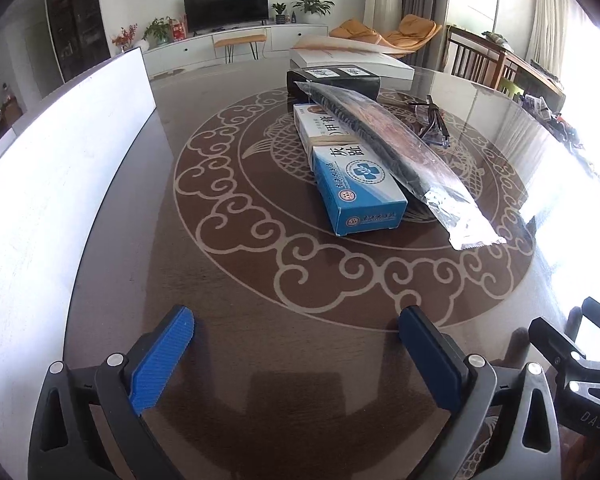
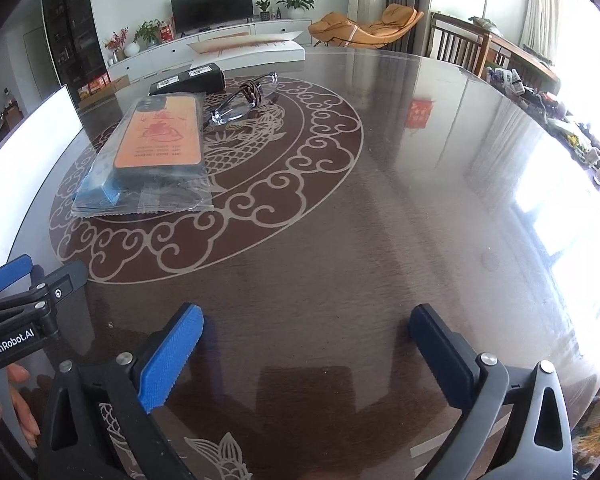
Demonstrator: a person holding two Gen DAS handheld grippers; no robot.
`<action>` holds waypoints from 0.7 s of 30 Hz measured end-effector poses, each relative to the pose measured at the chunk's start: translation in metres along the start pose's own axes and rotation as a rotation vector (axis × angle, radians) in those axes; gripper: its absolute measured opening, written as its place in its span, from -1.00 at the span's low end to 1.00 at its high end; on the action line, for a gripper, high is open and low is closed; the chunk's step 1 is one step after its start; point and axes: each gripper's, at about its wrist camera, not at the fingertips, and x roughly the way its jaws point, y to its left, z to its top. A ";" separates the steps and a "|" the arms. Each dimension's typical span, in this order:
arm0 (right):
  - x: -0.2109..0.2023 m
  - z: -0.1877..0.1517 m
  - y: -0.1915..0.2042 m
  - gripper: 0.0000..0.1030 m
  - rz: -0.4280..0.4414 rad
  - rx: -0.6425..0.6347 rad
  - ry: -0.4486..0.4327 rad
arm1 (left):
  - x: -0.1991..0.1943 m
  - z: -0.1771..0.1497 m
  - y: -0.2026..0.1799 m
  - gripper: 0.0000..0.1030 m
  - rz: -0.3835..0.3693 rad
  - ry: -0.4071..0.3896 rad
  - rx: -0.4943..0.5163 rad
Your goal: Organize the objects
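Observation:
A blue and white box [image 1: 352,172] lies in the middle of the round dark table [image 1: 260,288]. A phone case in a clear plastic bag [image 1: 396,152] leans across the box; it shows orange and black in the right wrist view [image 2: 156,152]. A black box [image 1: 332,80] lies behind them, also in the right wrist view [image 2: 188,80]. Glasses [image 2: 240,100] lie right of the bag. My left gripper [image 1: 296,328] is open and empty, well short of the blue box. My right gripper [image 2: 306,324] is open and empty over bare table, right of the left one.
A white board [image 1: 60,168] stands along the table's left edge. A white flat box with papers [image 1: 352,60] lies at the far side. Wooden chairs [image 2: 464,44] and a cluttered sideboard stand to the right. A TV unit lines the far wall.

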 end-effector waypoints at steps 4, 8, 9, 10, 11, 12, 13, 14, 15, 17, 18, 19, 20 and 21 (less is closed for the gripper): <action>0.000 0.000 0.000 1.00 0.000 0.000 0.000 | 0.000 0.001 0.000 1.00 0.000 0.001 0.000; 0.000 0.000 0.000 1.00 0.000 0.000 0.000 | 0.001 0.002 0.000 1.00 0.000 0.001 0.000; 0.000 0.000 0.000 1.00 -0.001 0.000 0.000 | 0.000 0.001 0.000 1.00 0.000 0.001 0.000; 0.000 0.000 0.000 1.00 -0.001 0.000 -0.001 | 0.000 0.001 0.000 1.00 0.000 0.001 0.000; 0.000 0.000 0.000 1.00 -0.001 0.000 0.000 | 0.000 0.001 0.000 1.00 0.000 0.001 0.000; 0.000 -0.001 0.000 1.00 -0.001 0.000 0.000 | 0.000 0.001 0.000 1.00 0.000 0.001 0.000; 0.000 0.000 0.000 1.00 -0.001 0.000 0.000 | 0.001 0.002 0.000 1.00 0.000 0.001 0.000; 0.000 0.000 0.000 1.00 -0.001 0.000 0.000 | 0.001 0.002 0.000 1.00 0.000 0.001 0.000; 0.000 0.000 0.000 1.00 -0.001 0.000 0.000 | 0.001 0.002 0.000 1.00 0.000 0.001 0.000; 0.000 0.000 0.000 1.00 -0.001 0.000 0.000 | 0.000 0.001 0.000 1.00 0.000 0.001 0.000; 0.000 -0.001 0.000 1.00 -0.001 0.000 0.000 | 0.001 0.001 0.000 1.00 0.000 0.001 0.000; 0.000 -0.001 0.000 1.00 -0.001 0.000 0.000 | 0.000 0.001 0.000 1.00 0.000 0.001 0.000; 0.000 -0.001 0.000 1.00 -0.001 0.000 0.000 | 0.000 0.001 0.000 1.00 0.000 0.001 0.000; 0.000 -0.001 0.000 1.00 -0.001 0.000 0.000 | 0.001 0.001 0.000 1.00 0.000 0.001 0.000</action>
